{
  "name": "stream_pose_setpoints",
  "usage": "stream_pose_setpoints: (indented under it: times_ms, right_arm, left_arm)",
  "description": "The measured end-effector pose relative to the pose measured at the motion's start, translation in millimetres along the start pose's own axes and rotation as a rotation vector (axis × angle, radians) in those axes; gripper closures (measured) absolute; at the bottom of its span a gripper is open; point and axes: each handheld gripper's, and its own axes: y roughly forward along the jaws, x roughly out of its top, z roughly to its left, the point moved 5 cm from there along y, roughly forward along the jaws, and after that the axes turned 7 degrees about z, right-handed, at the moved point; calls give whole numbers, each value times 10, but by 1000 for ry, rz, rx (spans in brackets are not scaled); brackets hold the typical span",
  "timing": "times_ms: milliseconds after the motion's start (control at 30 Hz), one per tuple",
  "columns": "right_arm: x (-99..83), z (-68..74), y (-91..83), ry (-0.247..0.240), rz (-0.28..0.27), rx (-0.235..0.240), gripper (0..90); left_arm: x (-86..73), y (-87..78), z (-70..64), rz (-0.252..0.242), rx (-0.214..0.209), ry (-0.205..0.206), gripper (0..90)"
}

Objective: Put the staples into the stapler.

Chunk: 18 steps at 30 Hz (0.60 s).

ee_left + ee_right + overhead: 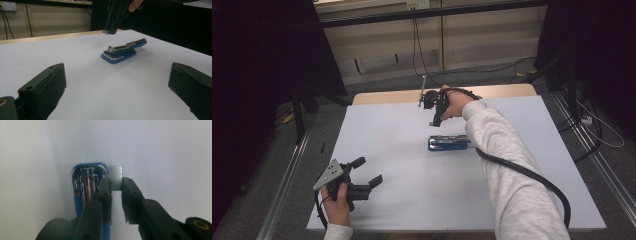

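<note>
A blue stapler (449,143) lies on the white table (412,205) right of centre, its top swung open so the metal magazine (86,182) shows. My right gripper (435,107) hangs above the table just behind the stapler, pointing down. In the right gripper view its jaws (115,184) are shut on a short grey strip of staples (115,176), held just right of the stapler's front end (87,168). My left gripper (368,171) rests at the near left corner, open and holding nothing; in its own view (117,82) the stapler (123,51) lies ahead of it.
A bare wooden strip (387,96) of tabletop runs along the far edge. Metal rails (287,175) flank the table on the floor. Black cables (417,45) hang at the back wall, and dark curtains (262,60) stand on both sides.
</note>
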Motion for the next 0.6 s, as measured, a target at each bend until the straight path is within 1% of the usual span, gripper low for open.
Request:
stream_pose_setpoints:
  times_ms: [133,233,367,433,500,567,600]
  right_arm:
    - [-6,4,-6,0,-2,0,785]
    - [-5,23,-14,0,-9,5,785]
    - [-17,39,-11,-7,-14,13,785]
    - [-26,50,-16,-1,-16,14,785]
    - [-32,57,-19,-2,-27,17,785]
    - [-40,65,-16,2,-27,19,785]
    - [-43,67,-13,-5,-28,21,785]
  left_arm:
    - [8,-3,6,-9,7,1,15]
    - [2,4,5,-2,6,-1,15]
    - [9,2,7,-6,10,-1,16]
    - [9,3,9,-7,11,-1,16]
    - [6,4,14,-3,16,-1,16]
    - [1,12,10,3,10,-1,16]
    - [1,12,10,3,10,-1,16]
